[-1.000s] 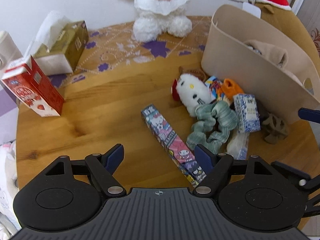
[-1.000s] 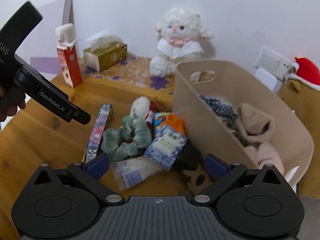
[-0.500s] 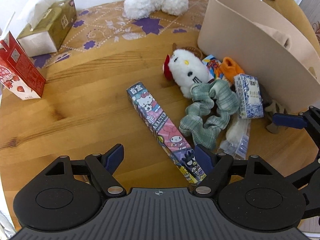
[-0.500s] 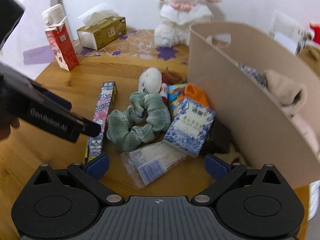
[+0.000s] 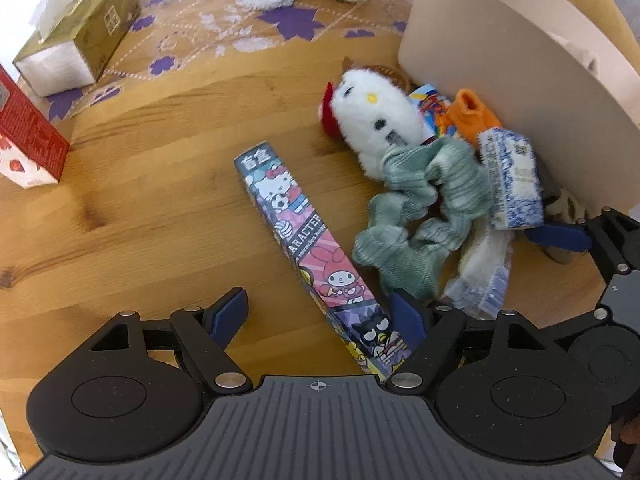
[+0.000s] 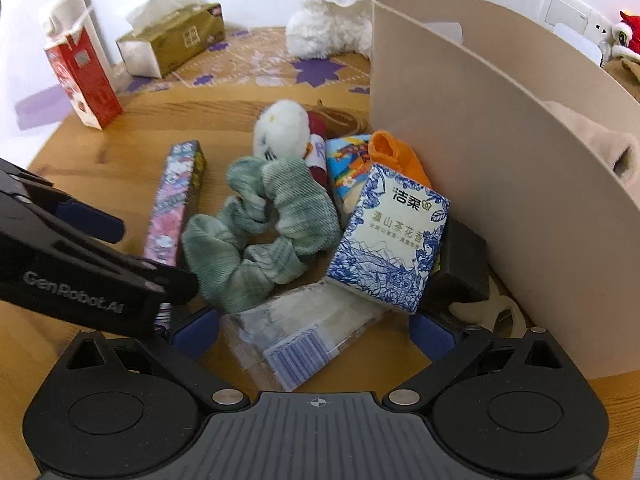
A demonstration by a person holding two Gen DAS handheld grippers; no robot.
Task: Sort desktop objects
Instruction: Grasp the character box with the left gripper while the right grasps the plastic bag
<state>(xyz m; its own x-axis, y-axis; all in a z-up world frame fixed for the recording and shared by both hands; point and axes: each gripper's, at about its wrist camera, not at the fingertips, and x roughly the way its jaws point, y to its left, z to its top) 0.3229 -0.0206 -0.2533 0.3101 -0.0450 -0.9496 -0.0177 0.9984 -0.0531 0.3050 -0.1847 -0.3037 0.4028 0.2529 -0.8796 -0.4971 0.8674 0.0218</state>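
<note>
Your left claw [image 5: 318,310] is spread wide and empty, straddling the near end of the long character box [image 5: 316,256]. Your right claw [image 6: 314,330] is equally wide and empty, the clear packet [image 6: 296,340] lying between its fingers. Most sorting looks undone: green scrunchie [image 6: 260,232], tissue pack [image 6: 390,240] and Hello Kitty plush [image 5: 372,120] lie heaped on the counter [image 5: 140,184] beside the beige bin [image 6: 500,168], which holds some cloth.

Past the clutter I see a white plush lamb [image 6: 340,12], a gold tissue box [image 6: 176,38] and 1 red carton [image 6: 82,76] standing upright on the wooden table [image 5: 132,200].
</note>
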